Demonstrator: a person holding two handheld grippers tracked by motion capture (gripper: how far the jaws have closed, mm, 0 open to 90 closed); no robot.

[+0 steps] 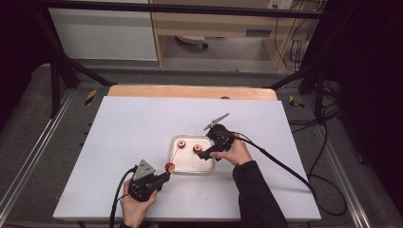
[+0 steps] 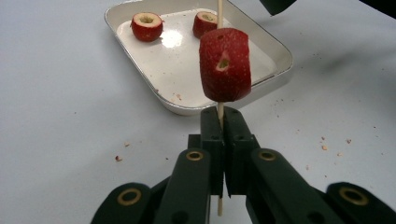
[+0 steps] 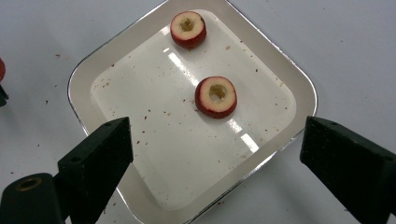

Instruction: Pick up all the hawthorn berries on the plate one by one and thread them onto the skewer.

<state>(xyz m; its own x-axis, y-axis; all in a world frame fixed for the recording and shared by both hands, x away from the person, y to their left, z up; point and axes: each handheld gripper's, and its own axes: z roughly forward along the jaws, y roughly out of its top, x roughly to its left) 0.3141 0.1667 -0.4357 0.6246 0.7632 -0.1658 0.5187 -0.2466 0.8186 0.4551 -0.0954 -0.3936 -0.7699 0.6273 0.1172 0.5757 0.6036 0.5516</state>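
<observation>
My left gripper (image 1: 163, 177) (image 2: 223, 122) is shut on a thin wooden skewer (image 2: 219, 114) that stands upright between its pads. A red cored fruit piece (image 2: 225, 65) (image 1: 169, 166) is threaded on the skewer just above the jaws, at the near left corner of a white metal tray (image 1: 190, 166) (image 2: 275, 79) (image 3: 79, 79). Two more cored red pieces (image 3: 188, 29) (image 3: 216, 96) lie in the tray, hole up. My right gripper (image 1: 205, 154) (image 3: 217, 135) hovers over the tray's right half, open wide, with nothing between its fingers.
The tray rests on a white table sheet (image 1: 142, 123) dotted with small crumbs near the tray. A wooden edge (image 1: 190, 91) runs along the far side. Black cables trail off both grippers toward the near edge and the right.
</observation>
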